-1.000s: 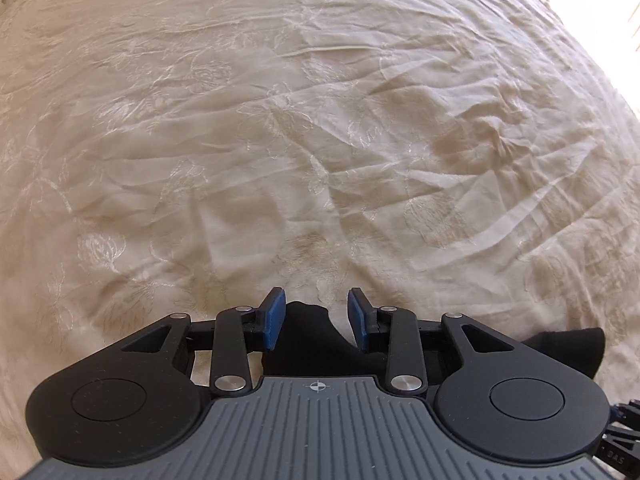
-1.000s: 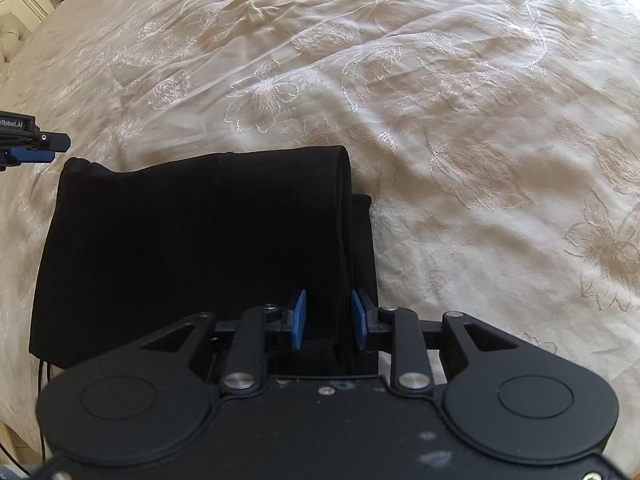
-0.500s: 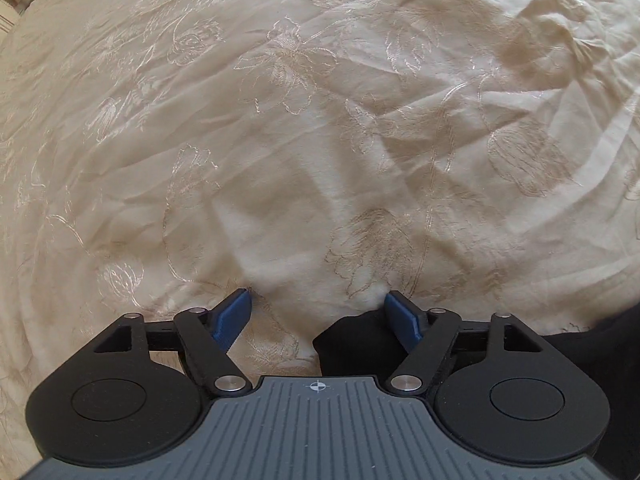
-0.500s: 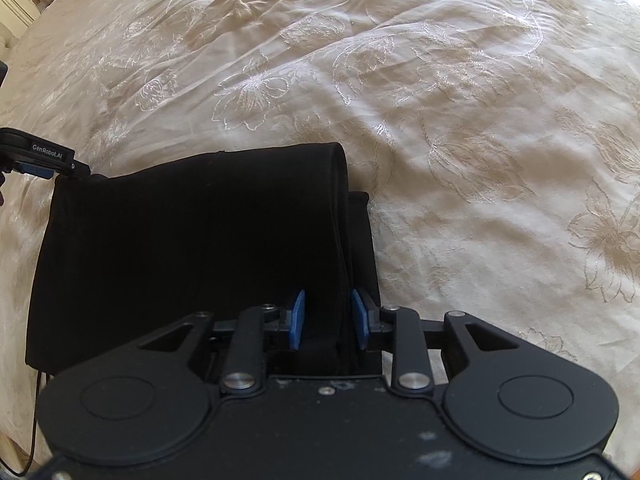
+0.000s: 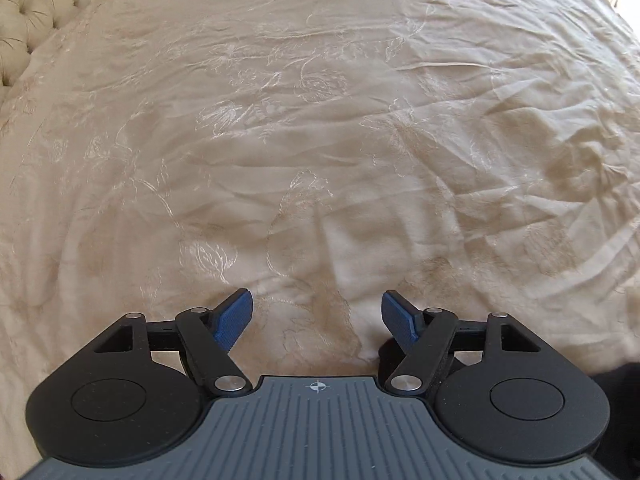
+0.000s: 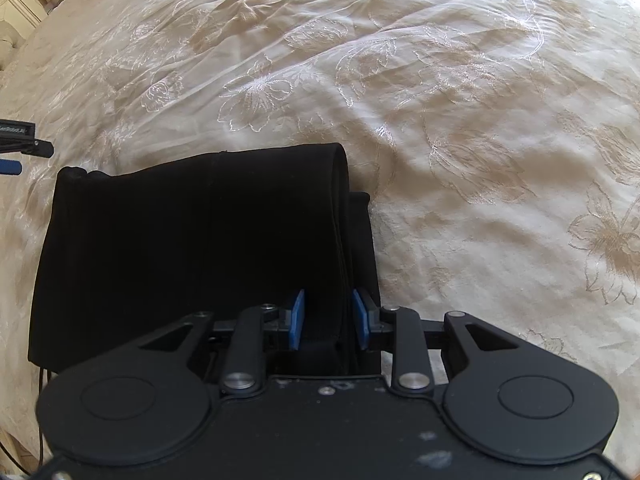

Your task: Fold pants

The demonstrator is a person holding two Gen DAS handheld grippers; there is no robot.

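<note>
Left claw [image 5: 316, 316]: we are seeing it open wide over the bed, with its jaws closing a little at this moment. Only the cream bedspread [image 5: 320, 140] is lying between its blue pads [image 5: 234, 320]. No cloth is being held there. A dark sliver of the pants [image 5: 616, 384] is showing at the lower right edge of this view, beside the claw's body. A tufted headboard [image 5: 28, 20] is showing at the top left corner.

Right claw [image 6: 329, 318]: we are seeing it pointing steeply down at the pants [image 6: 192, 240]. Its pads [image 6: 297, 318] are standing narrow, closed on the stacked right-hand edge of the cloth, and black fabric is filling the gap between them.

Pants: they are lying flat on the bedspread [image 6: 460, 140] as a black folded rectangle, to the left of and under the right claw. Along the right side the layers are showing as a rounded fold, with a lower layer sticking out just beside it. The far left corner is looking slightly bunched.

At the left edge of the right wrist view, part of the left claw is showing just beyond that corner, apart from the cloth. A thin dark cable [image 6: 40, 400] is running down at the lower left, beside the near left corner of the pants.
</note>
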